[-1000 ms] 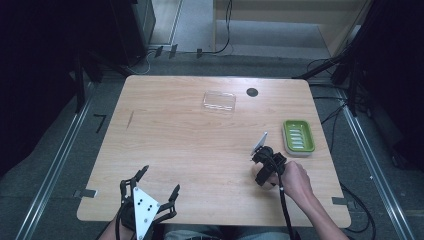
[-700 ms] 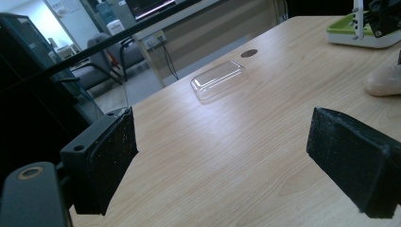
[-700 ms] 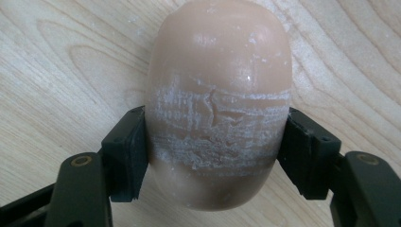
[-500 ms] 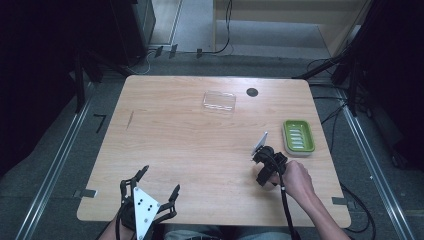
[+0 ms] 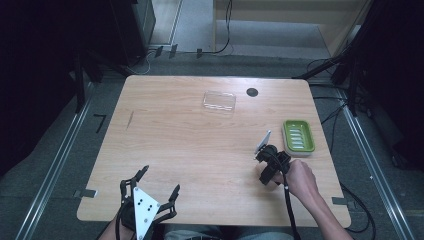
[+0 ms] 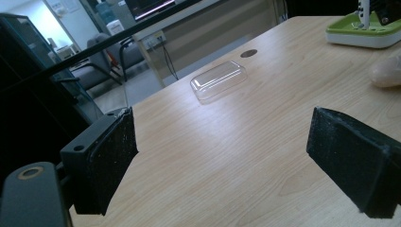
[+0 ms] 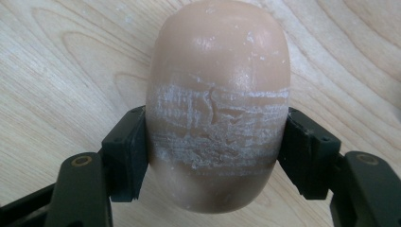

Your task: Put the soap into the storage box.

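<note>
High view: wooden table [image 5: 190, 150], clear lid [image 5: 219, 101] far of centre, dark hole [image 5: 252, 92] just right of it, green dish [image 5: 298, 136] near the right edge. Right gripper [image 5: 268, 167] low over the table just near-left of the dish, held in a hand [image 5: 299, 178], a grey plate tipped up on top; jaws hard to read from here. Left gripper [image 5: 148, 192] at the near-left edge, both jaws spread wide, nothing between them, well apart from everything

Left gripper view: 2 black pads [image 6: 111, 156] far apart over bare wood, holding nothing. Lid [image 6: 218, 81] ahead, dish [image 6: 364, 30] at far right, a pale rounded edge of soap [image 6: 387, 73] at the right margin

Right gripper view: tan oval soap [image 7: 217, 101] lying on the wood, gripper [image 7: 215, 156] closed onto it, 1 pad pressed to each long flank. White scuffed band and a small crack across the middle, exactly where the pads bear

Risks, as judgement only: rounded, probably slick flanks with small flat pads, so likely to squirt out or twist on lifting. Squeezing harder to stop that could deepen the crack or gouge the surface. Grip looks nearer 1 end than the middle, so the free end may droop. If bound for the dish, its raised rim sits close and could knock the soap loose on a low carry
</note>
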Demonstrator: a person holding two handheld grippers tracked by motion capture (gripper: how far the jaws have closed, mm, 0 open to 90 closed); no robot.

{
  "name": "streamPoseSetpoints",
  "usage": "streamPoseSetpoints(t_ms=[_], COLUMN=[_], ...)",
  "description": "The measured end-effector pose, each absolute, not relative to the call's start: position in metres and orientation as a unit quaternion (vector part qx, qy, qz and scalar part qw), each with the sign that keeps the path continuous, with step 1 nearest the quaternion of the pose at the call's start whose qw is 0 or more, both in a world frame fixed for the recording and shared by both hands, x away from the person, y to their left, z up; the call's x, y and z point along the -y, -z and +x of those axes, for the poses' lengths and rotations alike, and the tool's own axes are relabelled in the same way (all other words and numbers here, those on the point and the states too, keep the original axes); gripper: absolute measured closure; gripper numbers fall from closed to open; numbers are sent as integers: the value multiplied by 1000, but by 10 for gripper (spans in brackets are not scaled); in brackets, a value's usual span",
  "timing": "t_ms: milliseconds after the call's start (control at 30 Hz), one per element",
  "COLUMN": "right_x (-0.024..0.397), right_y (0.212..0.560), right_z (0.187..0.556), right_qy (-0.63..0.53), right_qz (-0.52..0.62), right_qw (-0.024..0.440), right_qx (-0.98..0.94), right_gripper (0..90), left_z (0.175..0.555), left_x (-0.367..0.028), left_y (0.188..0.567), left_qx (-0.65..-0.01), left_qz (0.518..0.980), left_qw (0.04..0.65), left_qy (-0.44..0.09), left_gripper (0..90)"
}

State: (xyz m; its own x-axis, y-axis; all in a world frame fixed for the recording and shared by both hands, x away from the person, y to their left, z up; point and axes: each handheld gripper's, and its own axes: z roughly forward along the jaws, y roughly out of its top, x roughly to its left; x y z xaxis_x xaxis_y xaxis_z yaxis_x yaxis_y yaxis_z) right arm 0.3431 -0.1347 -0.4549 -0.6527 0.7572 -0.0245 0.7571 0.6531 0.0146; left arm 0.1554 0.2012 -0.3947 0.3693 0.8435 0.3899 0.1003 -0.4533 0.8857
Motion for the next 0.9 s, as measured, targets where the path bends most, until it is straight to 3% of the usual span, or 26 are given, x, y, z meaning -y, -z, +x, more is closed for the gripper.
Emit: streamPoseSetpoints(t_ms=[900], right_x=[163], right_y=[447], right_z=[343], right_qy=[4], right_qz=[438], right_qw=[16], right_qx=[-899], right_gripper=[331], left_z=[155], left_x=[-202], left_y=[394], left_qx=[-329], left_qz=[719], left_qw=[408], left_qy=[-456], left_gripper=[99])
